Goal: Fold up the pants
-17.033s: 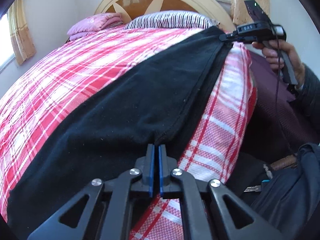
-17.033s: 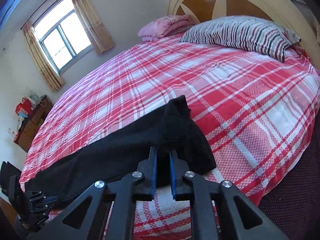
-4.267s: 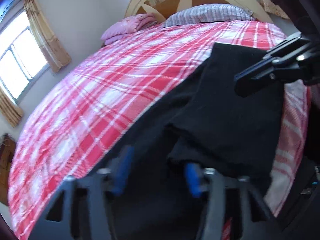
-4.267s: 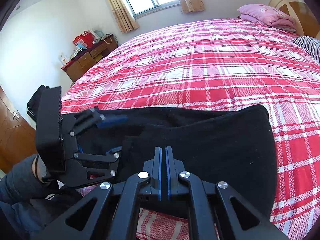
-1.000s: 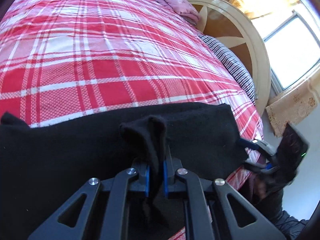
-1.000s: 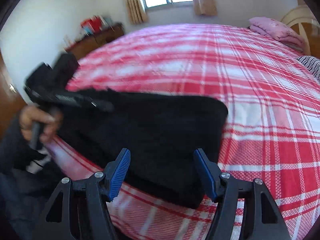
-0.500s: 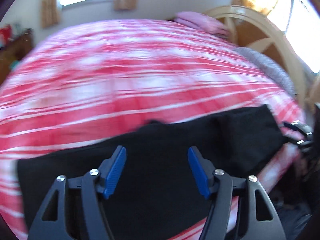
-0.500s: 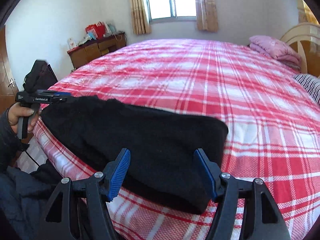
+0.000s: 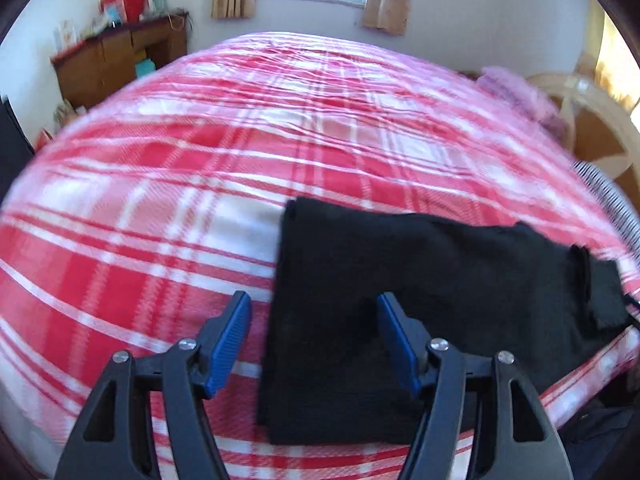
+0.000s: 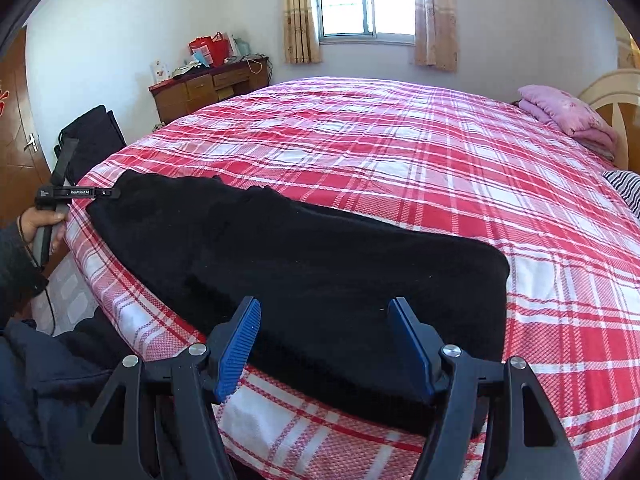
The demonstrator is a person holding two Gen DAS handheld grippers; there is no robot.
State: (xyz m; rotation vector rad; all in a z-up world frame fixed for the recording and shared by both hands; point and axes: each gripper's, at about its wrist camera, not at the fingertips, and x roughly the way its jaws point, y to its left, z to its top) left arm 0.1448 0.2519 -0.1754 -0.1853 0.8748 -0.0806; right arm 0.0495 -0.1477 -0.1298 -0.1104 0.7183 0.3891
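Left wrist view: the left gripper [image 9: 314, 334] now stands with its blue-padded fingers [image 9: 228, 338] spread wide and empty, where a second ago they were pinched on a raised fold of the black fleece pants [image 9: 400, 300]. The cloth has dropped flat onto the red-and-white plaid bedspread [image 9: 200, 168], near its front edge. The pants lie as a folded band, the squared fold end just ahead of the gripper and a loose flap at the far right end, toward the cream wooden headboard [image 9: 592, 120]. The picture is blurred with motion, so finer creases cannot be read.

Right wrist view: the right gripper [image 10: 326, 342] is likewise parted and holds nothing, as it was a second earlier. Below it the pants [image 10: 320, 264] stretch along the front edge of the bedspread [image 10: 400, 152], rounded fold nearest and thinner end running left. There the left gripper [image 10: 100, 193], seen side-on in the person's left hand [image 10: 42, 222], sits at the tip of the cloth; from this angle I cannot tell its fingers' spread.

With both grips released, the lengthwise fold looks laid down; judging by the long shape, another fold across the length likely remains.
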